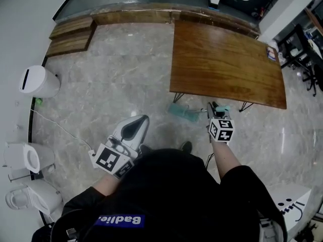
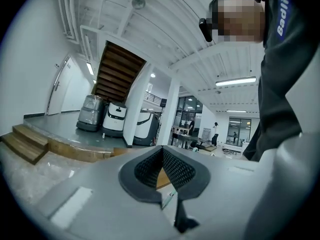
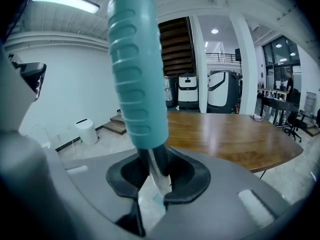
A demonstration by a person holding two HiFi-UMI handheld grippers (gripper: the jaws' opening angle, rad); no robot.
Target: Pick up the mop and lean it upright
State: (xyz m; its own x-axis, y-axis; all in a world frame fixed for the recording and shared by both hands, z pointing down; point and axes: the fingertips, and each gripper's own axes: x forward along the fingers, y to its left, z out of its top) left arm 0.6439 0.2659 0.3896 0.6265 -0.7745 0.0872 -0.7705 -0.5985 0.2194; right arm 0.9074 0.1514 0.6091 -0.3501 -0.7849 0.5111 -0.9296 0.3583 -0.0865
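The right gripper (image 3: 152,176) is clamped on the pole of the mop (image 3: 137,69), just below the teal grip. The mop head (image 1: 180,112) is down by the floor, near the wooden table's (image 1: 222,59) near edge. Off to the left, the left gripper (image 1: 143,120) has its jaws together and holds nothing.

Long-handled mop (image 3: 137,69) with teal ribbed plastic grip, thin silvery metal shaft and flat teal head (image 1: 182,112). Tilted rather than lying flat: grip end raised, just before the near edge of the brown wooden table (image 1: 227,64); head low at the floor, in front of that table's left hairpin leg. Shaft pinched just below the grip between the jaws of the right gripper (image 3: 152,176).
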